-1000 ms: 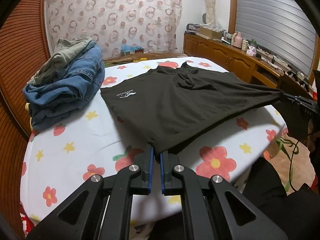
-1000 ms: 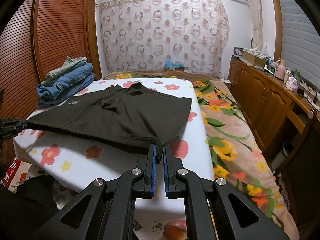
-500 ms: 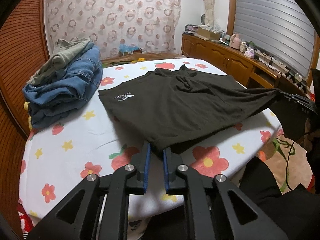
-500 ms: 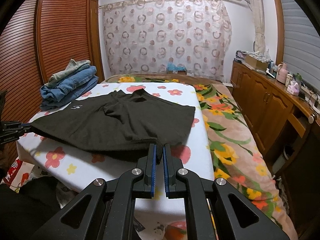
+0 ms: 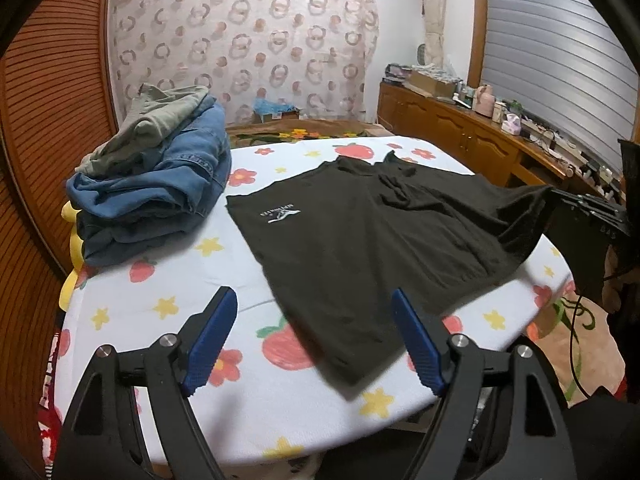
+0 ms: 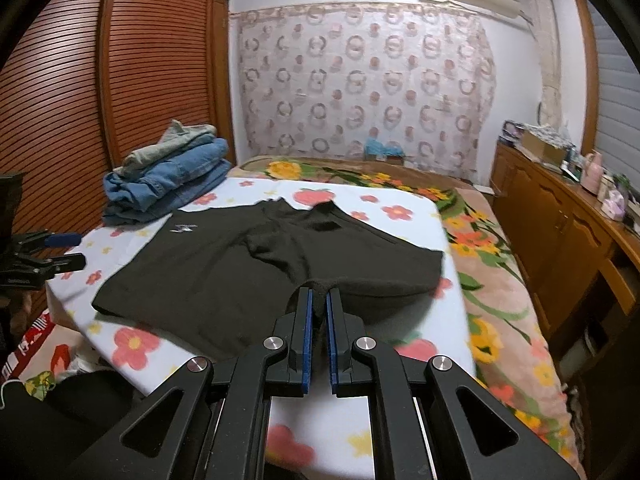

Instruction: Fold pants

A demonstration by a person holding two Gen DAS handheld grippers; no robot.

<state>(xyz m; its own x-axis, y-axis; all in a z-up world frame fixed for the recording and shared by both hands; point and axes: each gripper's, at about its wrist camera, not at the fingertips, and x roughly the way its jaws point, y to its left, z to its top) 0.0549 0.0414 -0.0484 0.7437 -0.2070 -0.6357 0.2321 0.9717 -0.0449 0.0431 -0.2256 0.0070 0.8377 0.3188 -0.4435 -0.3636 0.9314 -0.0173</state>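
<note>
The left gripper (image 5: pixel 312 336) has just been opening; its jaws now stand wide apart, with blue ribbed pads (image 5: pixel 210 342) on black arms. The near corner of the black shorts (image 5: pixel 384 240) lies on the table between the jaws, and neither pad presses on it. The right gripper (image 6: pixel 318 300) is closed tight on a bunched edge of the same shorts (image 6: pixel 248 268), holding that corner slightly raised off the surface.

The shorts lie spread across the middle of the table, a soft matte knit with a crease near the centre. A small white logo with lettering (image 5: pixel 278 215) sits near one edge; the lettering is too small to read. A dark rectangular patch (image 6: pixel 325 227) shows in the right wrist view.

The table carries a white cloth (image 5: pixel 132 304) printed with red flowers, strawberries and yellow stars. At its far left corner sits a stack of folded clothes (image 5: pixel 160 184): blue denim below, grey-green fabric on top. A patterned curtain (image 6: pixel 360 92) hangs behind.
</note>
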